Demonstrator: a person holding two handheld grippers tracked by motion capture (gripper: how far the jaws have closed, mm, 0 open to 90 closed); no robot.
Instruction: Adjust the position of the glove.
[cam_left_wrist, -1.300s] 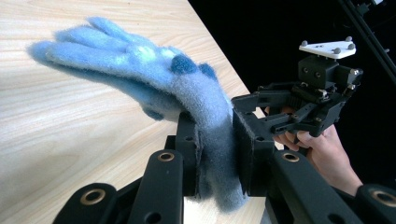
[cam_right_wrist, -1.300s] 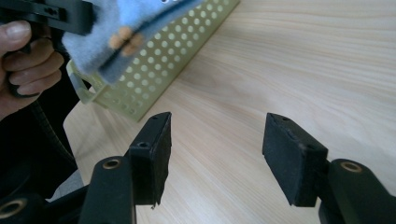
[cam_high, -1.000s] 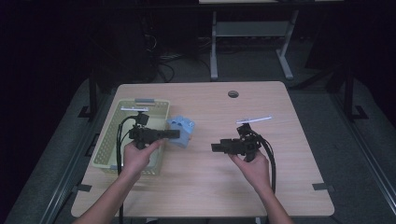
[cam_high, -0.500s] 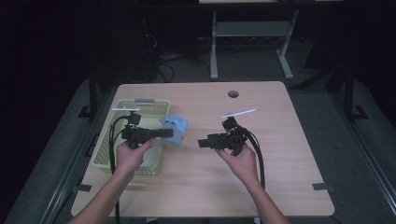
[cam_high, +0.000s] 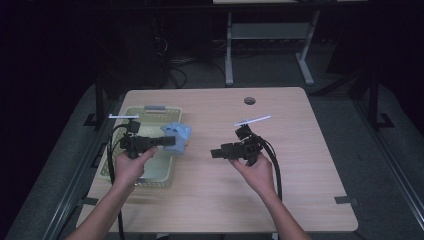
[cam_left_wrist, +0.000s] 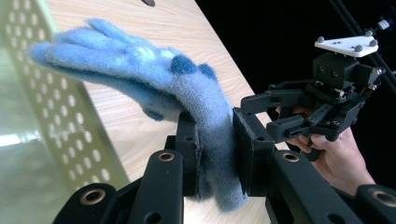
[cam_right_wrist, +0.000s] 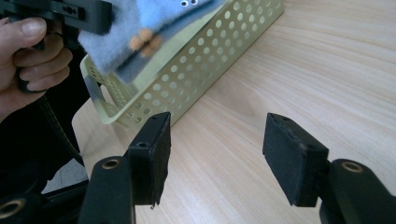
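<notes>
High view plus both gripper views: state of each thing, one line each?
Left hand-held gripper: shut on the blue plush glove, held off the table beside the basket's right rim.
Blue plush glove: clamped at its cuff, fingers free and sticking out.
Right hand-held gripper: open, nothing between its pads, pointing toward the glove.
Basket: upright on the table's left part; contents hard to tell.
Table: bare wood around the right hand.
</notes>
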